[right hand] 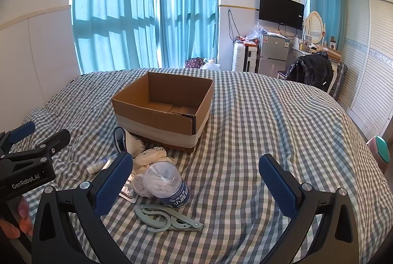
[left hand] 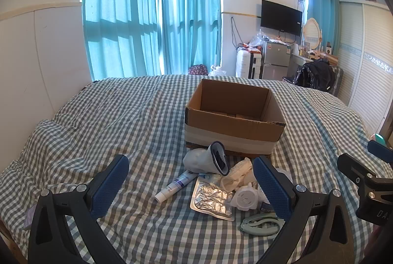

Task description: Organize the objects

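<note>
An open cardboard box (left hand: 233,126) (right hand: 159,114) stands on the checked bed. In front of it lies a small pile: a white sock with a dark cuff (left hand: 208,158), a tube (left hand: 175,185), a foil packet (left hand: 212,199), a cream lace cloth (left hand: 239,172) (right hand: 149,157), a white round cap (left hand: 245,200), a clear plastic jar of cotton swabs (right hand: 167,184) and a pale green folding hanger (left hand: 261,224) (right hand: 167,217). My left gripper (left hand: 191,180) is open above the pile, holding nothing. My right gripper (right hand: 196,180) is open to the right of the pile, holding nothing.
The checked bed cover (right hand: 270,129) spreads wide to the right and left of the box. Teal curtains (left hand: 152,13), a fridge (left hand: 275,58), a wall TV (left hand: 281,17) and a chair with a dark jacket (right hand: 312,70) stand beyond the bed. A louvred wardrobe (right hand: 368,62) is at right.
</note>
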The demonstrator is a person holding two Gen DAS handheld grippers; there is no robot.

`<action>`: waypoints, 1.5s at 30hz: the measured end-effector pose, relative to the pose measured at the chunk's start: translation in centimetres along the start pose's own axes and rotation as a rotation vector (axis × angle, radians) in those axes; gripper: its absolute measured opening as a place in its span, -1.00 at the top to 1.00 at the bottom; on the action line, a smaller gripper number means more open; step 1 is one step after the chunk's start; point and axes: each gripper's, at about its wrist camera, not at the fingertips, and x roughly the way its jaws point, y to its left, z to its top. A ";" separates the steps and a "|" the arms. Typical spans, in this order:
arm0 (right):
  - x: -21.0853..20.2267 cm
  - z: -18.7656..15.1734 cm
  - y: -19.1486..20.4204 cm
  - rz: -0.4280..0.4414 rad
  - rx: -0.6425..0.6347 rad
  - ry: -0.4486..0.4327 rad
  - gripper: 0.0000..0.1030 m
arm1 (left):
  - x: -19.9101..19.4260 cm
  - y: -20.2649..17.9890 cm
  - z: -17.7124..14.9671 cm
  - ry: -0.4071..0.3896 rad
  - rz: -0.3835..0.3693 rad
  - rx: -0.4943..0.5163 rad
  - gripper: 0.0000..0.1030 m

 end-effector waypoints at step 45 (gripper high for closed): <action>-1.8 -0.1 0.9 0.041 -0.048 -0.028 -0.98 | -0.4 0.3 -0.4 0.000 -0.008 -0.003 -1.00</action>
